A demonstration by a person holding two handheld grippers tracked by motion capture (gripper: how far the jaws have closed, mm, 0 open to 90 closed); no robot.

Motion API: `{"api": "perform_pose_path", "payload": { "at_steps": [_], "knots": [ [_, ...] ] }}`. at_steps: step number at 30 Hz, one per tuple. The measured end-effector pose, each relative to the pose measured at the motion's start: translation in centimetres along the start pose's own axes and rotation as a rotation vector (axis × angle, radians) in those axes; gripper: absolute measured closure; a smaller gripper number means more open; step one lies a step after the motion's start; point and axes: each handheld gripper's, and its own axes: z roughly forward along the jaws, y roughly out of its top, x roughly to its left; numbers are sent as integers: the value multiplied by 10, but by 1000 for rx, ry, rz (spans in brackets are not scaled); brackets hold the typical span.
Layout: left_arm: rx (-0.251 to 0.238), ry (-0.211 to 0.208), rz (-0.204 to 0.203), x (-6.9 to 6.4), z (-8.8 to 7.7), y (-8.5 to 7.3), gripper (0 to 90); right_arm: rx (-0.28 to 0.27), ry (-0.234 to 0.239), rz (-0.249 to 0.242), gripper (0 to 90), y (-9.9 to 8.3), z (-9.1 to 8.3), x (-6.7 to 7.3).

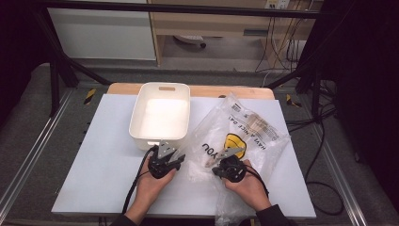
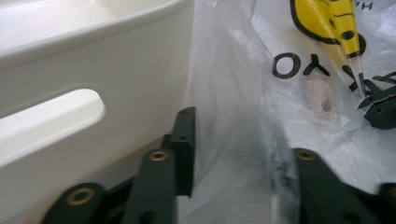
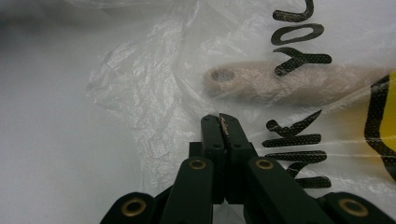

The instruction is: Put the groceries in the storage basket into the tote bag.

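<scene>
Bag: one clear plastic bag with black lettering lies on the tabletop, just right of the bin, a pale wooden piece inside.
Right claw: my jaws are pinched tight on the film.
Left claw: part open, film between the jaws; I cannot tell whether it grips.
Risk: pulling apart could tear the film.
Count: one white bin, two claws.

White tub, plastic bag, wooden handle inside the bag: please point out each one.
white tub [image 1: 141,115], high view, on its left rim.
plastic bag [image 1: 268,141], high view, on its clear right part.
wooden handle [image 3: 261,84], right gripper view, on its middle.
</scene>
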Motion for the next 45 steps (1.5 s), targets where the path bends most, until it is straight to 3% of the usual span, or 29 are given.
{"api": "perform_pose_path", "payload": {
  "at_steps": [3,6,10,16,24,35,45],
  "knots": [
    [14,-48,-23,5,0,-4,815,-8,2,1,889,0,-1,0],
    [36,-100,-55,6,0,-7,889,-27,2,-10,784,1,-5,1],
    [61,-127,-27,1,-2,-7,897,-78,-11,-17,616,5,-15,1],
    [94,-152,4,-3,-10,-11,899,-146,-51,19,365,5,-26,-6],
    [128,-180,25,-7,-11,-11,899,-224,-115,66,175,1,-41,-17],
    [162,-202,35,-8,-17,-14,899,-306,-148,164,109,-7,-63,-38],
    [189,-221,54,-13,-21,-17,899,-300,-215,252,111,-24,-77,-63]
  ]
}}
